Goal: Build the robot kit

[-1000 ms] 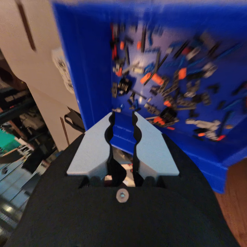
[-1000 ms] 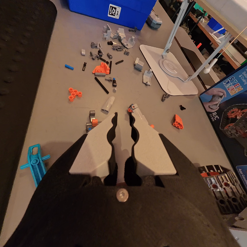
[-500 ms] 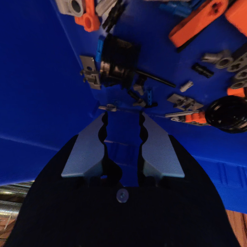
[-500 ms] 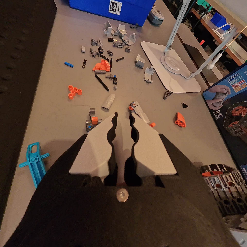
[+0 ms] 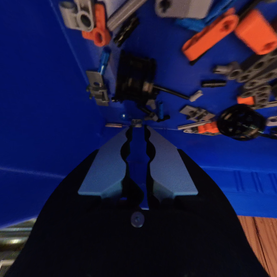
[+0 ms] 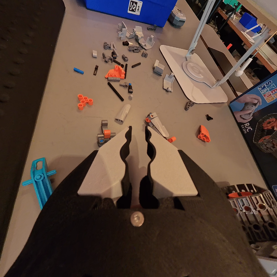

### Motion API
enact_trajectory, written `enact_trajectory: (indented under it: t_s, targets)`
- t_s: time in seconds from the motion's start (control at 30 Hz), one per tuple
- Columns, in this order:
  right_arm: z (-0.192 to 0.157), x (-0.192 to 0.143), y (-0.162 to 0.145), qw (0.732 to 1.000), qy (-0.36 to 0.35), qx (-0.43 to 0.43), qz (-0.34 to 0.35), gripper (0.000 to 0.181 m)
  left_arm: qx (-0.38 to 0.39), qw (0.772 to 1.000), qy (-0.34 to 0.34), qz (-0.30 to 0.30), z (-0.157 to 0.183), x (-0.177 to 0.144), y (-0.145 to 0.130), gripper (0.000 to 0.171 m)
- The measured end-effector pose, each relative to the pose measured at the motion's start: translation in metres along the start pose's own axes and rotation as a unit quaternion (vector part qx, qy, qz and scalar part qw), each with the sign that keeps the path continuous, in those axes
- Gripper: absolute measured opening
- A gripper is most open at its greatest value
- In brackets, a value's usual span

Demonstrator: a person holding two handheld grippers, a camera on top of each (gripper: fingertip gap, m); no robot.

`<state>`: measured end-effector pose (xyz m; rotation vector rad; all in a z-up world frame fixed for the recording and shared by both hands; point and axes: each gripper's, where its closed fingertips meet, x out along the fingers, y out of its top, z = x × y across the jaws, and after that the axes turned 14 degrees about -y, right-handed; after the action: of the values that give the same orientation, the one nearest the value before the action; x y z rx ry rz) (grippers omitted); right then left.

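Hovering slightly parted and empty: left gripper point(image 5: 137, 127) inside blue bin point(image 5: 45, 104) facing small grey piece point(image 5: 136, 123), right gripper point(image 6: 138, 127) over table point(image 6: 60, 127) between grey-orange connector point(image 6: 105, 134) and grey panel piece point(image 6: 157, 125).

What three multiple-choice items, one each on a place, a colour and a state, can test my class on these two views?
1. Where do the left gripper's fingers point?
A. into the blue bin
B. at a lamp base
C. at a cardboard box

2. What colour is the T-shaped piece on the table?
A. green
B. orange
C. white

3. How is the right gripper?
A. shut on a peg
B. shut, empty
C. open, empty

Key:
1 A: blue walls and loose parts surround the fingers.
2 B: plainly orange.
3 C: bare table shows through the gap.
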<state>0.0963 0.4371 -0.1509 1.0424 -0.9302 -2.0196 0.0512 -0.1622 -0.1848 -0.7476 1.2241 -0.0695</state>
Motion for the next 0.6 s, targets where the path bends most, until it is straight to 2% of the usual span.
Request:
enact_trajectory:
  t_s: [0.07,0.1,0.13,0.17,0.27,0.6]
  targets:
    - [0.0,0.0,0.0,1.0,0.0,0.001,0.0,0.016,0.011,0.999,-0.028,0.045,0.015,-0.006,0.01,0.01]
    - [0.001,0.0,0.0,1.0,0.0,0.001,0.0,0.016,0.009,0.997,-0.021,0.071,0.014,-0.012,0.015,0.009]
    - [0.001,0.0,-0.001,1.0,0.001,0.002,0.0,0.016,0.008,0.996,-0.017,0.085,0.015,-0.015,0.017,0.018]
    - [0.001,0.0,-0.001,1.0,0.002,0.003,0.0,0.016,0.005,0.996,-0.006,0.085,0.013,-0.016,0.016,0.029]
    - [0.0,0.001,-0.003,1.0,0.005,0.004,-0.003,0.016,-0.002,0.999,0.001,0.053,0.009,-0.007,0.006,0.033]
    - [0.0,0.002,-0.005,1.0,0.004,0.004,-0.008,0.016,0.023,0.997,0.028,0.075,0.006,-0.012,0.021,0.026]
